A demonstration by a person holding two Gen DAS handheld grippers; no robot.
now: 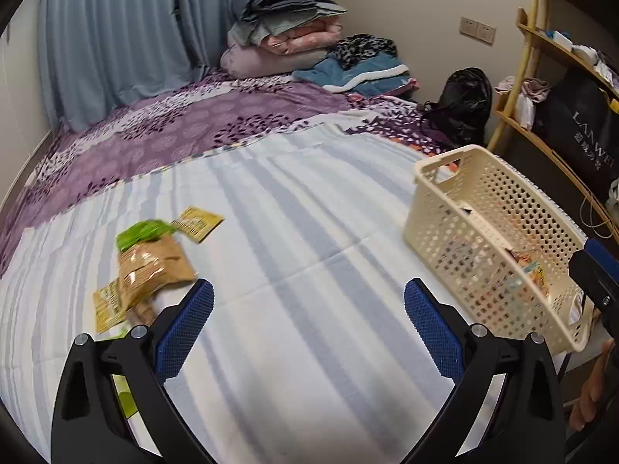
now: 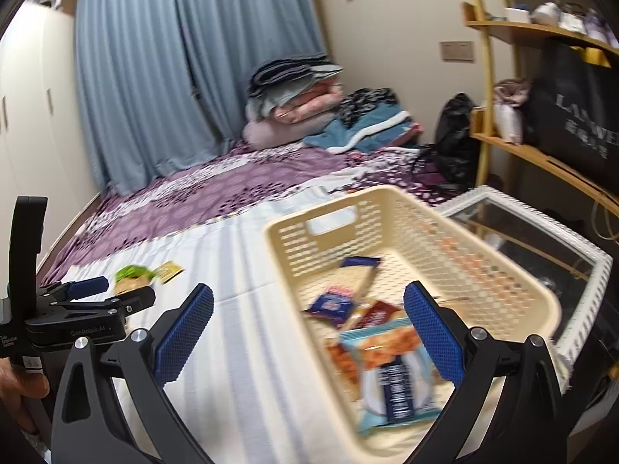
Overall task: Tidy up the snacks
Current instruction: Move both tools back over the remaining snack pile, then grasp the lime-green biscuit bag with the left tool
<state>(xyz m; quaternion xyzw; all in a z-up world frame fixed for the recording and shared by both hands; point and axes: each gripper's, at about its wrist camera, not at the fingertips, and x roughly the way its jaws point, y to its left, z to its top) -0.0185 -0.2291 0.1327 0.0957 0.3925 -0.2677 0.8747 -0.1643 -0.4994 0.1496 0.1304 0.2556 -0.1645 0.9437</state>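
Note:
A cream perforated basket (image 1: 499, 208) (image 2: 464, 232) stands on the striped sheet at the right. It holds several snack packets, among them a light blue one (image 2: 390, 371) and dark blue ones (image 2: 332, 303). Loose snacks lie at the left: a brown bag (image 1: 154, 266) with a green top, and yellow sachets (image 1: 199, 222) (image 1: 108, 305). My left gripper (image 1: 309, 324) is open and empty above the sheet, between the snacks and the basket; it also shows in the right wrist view (image 2: 96, 290). My right gripper (image 2: 309, 324) is open and empty over the basket's near end.
The bed carries a purple floral cover (image 1: 193, 127) and folded bedding (image 1: 286, 34) at the far end. A black bag (image 1: 460, 104) and a wooden shelf (image 1: 549, 116) stand at the right. A white-framed glass table (image 2: 541, 239) is beside the basket.

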